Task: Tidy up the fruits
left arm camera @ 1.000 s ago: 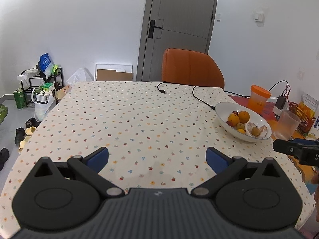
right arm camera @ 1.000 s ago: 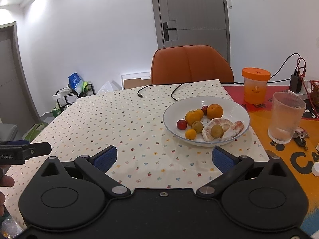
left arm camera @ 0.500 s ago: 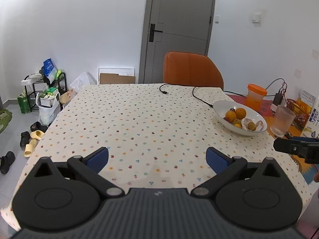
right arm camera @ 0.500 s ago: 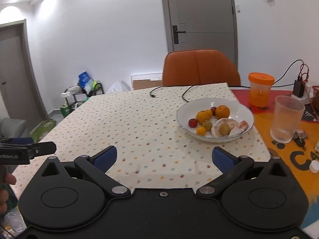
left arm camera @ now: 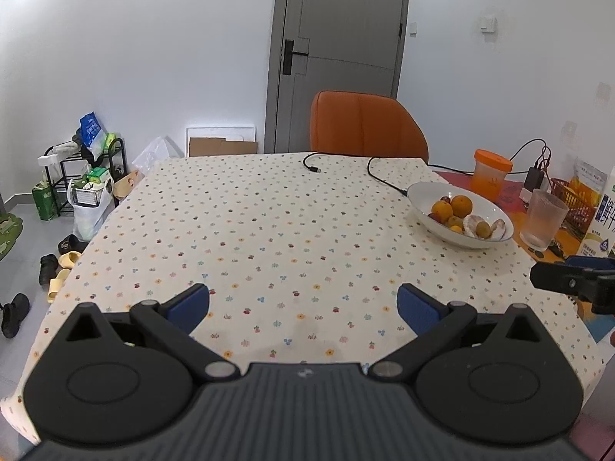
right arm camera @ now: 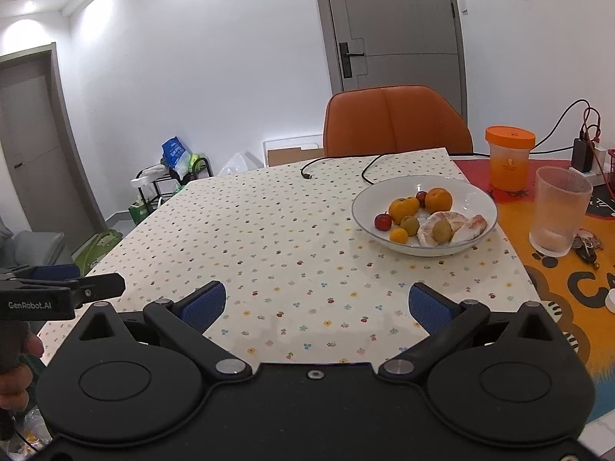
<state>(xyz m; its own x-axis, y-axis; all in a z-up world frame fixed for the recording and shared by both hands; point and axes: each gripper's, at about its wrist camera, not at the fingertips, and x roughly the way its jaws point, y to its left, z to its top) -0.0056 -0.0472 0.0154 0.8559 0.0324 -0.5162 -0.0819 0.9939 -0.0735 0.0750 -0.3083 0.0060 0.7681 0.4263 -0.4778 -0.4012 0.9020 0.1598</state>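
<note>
Both cameras have pulled back from the table over the last second — the white oval ceramic bowl (right arm camera: 424, 216) of fruit now sits smaller and farther off in each view. The left gripper (left arm camera: 303, 303) and the right gripper (right arm camera: 314, 304) both hang above the near edge of the cream tablecloth with small flower print (left arm camera: 269, 230), jaws spread wide and nothing between the blue pads.

All the fruit I can see is already in that bowl, which stands toward the right side of the cloth, next to the ribbed clear glass tumbler (right arm camera: 559, 211) and in front of the orange-lidded plastic jar (right arm camera: 509, 157). Inside lie two larger orange citrus fruits (right arm camera: 403, 209), a small red round fruit (right arm camera: 383, 221), a small yellow-orange one at the near rim, two greenish-brown ones, and peeled pale citrus segments (right arm camera: 453, 226) with one greenish fruit resting on them. No fruit lies loose on the cloth.

As I judge it, this is either the very start or a pause between picks — no piece is in hand. The next move calls for the right gripper, the nearer one, to reach forward and right over the bowl rim, pick a single piece clear of its neighbours, and close gently, since the peeled segments would bruise easily.
</note>
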